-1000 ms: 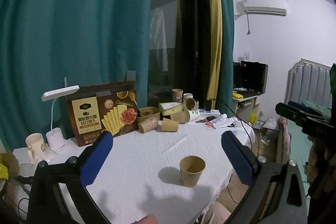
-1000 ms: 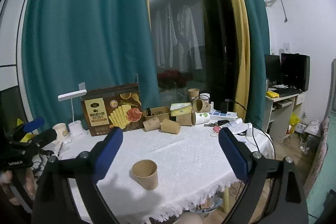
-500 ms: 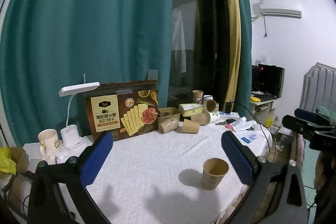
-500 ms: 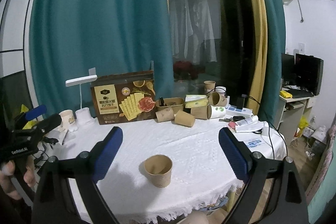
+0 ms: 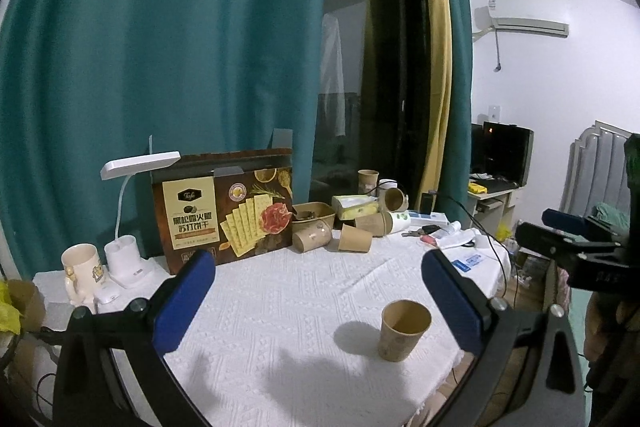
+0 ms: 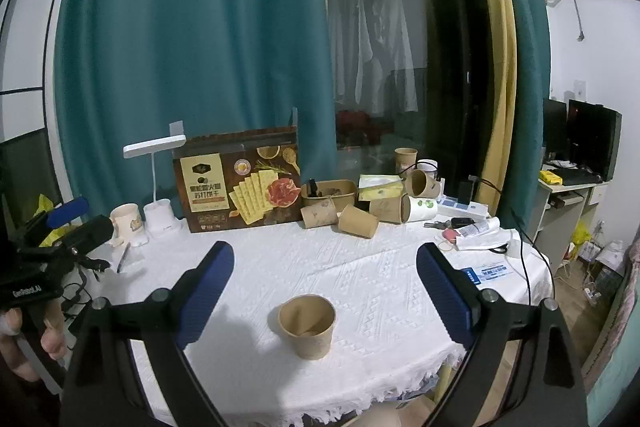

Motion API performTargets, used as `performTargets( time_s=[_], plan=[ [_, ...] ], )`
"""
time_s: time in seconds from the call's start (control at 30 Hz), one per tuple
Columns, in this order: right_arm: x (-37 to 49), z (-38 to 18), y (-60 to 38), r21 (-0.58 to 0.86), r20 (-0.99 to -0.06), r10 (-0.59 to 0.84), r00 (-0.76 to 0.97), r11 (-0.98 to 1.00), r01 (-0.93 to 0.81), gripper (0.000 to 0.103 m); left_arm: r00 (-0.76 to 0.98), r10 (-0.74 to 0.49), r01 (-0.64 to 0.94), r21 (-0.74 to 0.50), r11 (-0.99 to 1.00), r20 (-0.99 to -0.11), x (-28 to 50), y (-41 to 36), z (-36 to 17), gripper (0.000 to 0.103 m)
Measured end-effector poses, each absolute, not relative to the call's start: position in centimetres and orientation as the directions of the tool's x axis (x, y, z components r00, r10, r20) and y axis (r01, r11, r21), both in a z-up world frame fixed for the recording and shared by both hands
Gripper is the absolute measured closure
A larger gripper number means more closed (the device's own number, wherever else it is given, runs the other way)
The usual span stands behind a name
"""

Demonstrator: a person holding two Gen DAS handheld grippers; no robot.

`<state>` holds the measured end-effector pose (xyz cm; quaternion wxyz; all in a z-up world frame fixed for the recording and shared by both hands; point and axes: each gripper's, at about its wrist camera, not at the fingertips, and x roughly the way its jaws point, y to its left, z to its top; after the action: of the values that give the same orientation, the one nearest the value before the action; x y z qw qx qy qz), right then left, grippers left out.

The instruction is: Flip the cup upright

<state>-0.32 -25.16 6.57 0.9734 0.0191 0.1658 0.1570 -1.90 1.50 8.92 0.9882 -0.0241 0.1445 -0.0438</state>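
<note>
Cup stands upright on the tabletop, mouth up, axis vertical, near the front edge. It sits centred ahead of the right hand-held gripper, the nearer one; the left hand-held gripper sees it off to its right. Both are wide open, holding nothing.

Brown paper cup, matt, standing on a white tablecloth of textured cloth with a raised woven pattern. Fingers of the grippers: matt black plastic with blue pads. Far side: printed cardboard box, slightly glossy; smooth white plastic lamp; teal cloth curtain.
</note>
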Motion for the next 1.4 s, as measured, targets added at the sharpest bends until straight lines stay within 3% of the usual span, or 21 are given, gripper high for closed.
performTargets(
  time_s=[1.4],
  plan=[
    [0.5, 5.5, -25.4, 0.093, -0.338, 0.320, 0.885, 0.947, -0.307, 0.012, 0.953, -0.108, 0.095, -0.059, 0.994, -0.283, -2.0, 0.5, 9.1, 0.000]
  ],
)
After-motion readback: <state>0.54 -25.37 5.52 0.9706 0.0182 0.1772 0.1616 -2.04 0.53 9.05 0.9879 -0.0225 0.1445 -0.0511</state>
